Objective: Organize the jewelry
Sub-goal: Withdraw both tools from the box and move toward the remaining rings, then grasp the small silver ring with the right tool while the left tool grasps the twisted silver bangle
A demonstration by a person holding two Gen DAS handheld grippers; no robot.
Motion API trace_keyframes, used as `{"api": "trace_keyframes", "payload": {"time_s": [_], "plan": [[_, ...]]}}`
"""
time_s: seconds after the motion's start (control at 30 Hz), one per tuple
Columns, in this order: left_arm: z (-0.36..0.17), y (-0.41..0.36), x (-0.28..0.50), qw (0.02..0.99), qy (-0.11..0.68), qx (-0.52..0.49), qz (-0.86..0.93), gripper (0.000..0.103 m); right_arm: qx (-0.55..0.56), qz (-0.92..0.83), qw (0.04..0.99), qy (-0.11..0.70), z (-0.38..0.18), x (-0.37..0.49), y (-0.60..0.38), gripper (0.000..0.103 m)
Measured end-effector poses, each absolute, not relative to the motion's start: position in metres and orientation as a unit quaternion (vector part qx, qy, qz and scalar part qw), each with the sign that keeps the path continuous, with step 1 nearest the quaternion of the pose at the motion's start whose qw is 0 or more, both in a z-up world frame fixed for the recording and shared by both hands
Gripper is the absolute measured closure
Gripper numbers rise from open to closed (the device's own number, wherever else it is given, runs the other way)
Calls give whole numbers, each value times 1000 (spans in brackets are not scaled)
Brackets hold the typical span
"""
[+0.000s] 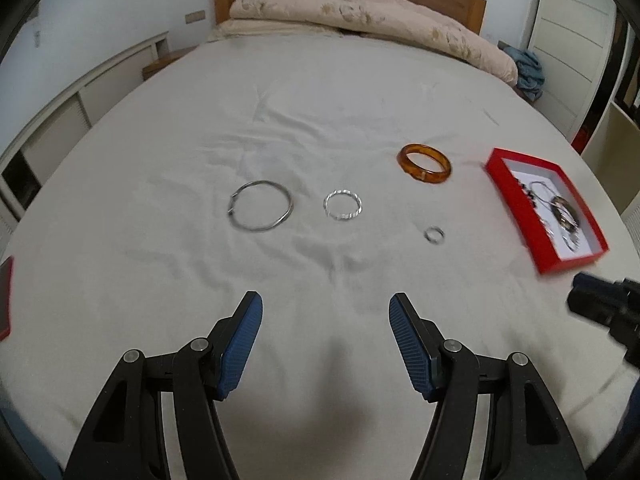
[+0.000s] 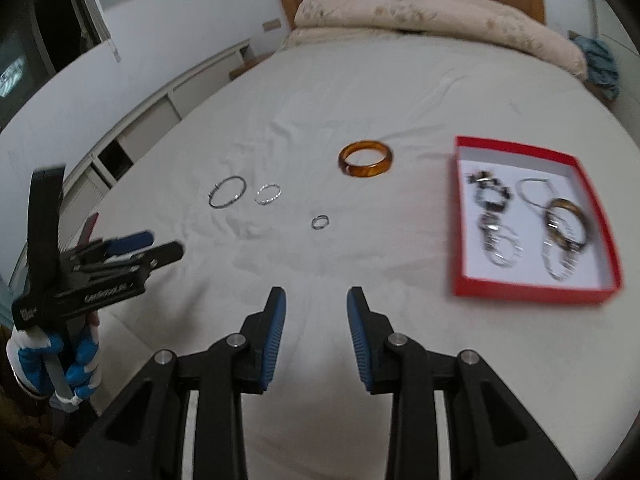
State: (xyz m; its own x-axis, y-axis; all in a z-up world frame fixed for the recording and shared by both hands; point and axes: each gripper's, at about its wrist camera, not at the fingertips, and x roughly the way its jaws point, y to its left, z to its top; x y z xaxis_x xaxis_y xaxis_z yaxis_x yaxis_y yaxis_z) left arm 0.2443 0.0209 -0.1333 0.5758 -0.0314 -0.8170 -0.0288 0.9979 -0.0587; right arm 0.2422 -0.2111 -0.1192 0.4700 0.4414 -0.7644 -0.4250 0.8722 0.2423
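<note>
Jewelry inside red box [image 2: 520, 146] blurs together; both grippers' jaws apart, empty.

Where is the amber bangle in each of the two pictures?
Left wrist view: the amber bangle lies right of centre on the sheet, left of the red box.
Right wrist view: the bangle lies just above centre, again left of the box.
Shared landmark: the small ring lies nearer the camera than the bangle.

Amber bangle [image 1: 424, 162], red box [image 2: 520, 292] w/ white inside, silver rings [image 1: 343, 205], blue-padded tongs [image 1: 326, 344].
</note>
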Motion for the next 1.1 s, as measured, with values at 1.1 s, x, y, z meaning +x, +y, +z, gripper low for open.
{"api": "trace_keyframes", "payload": {"time_s": [1.1], "plan": [[-191, 8, 358, 884, 466, 9, -26, 64, -63, 302, 837, 451, -191, 330, -144, 84]]}}
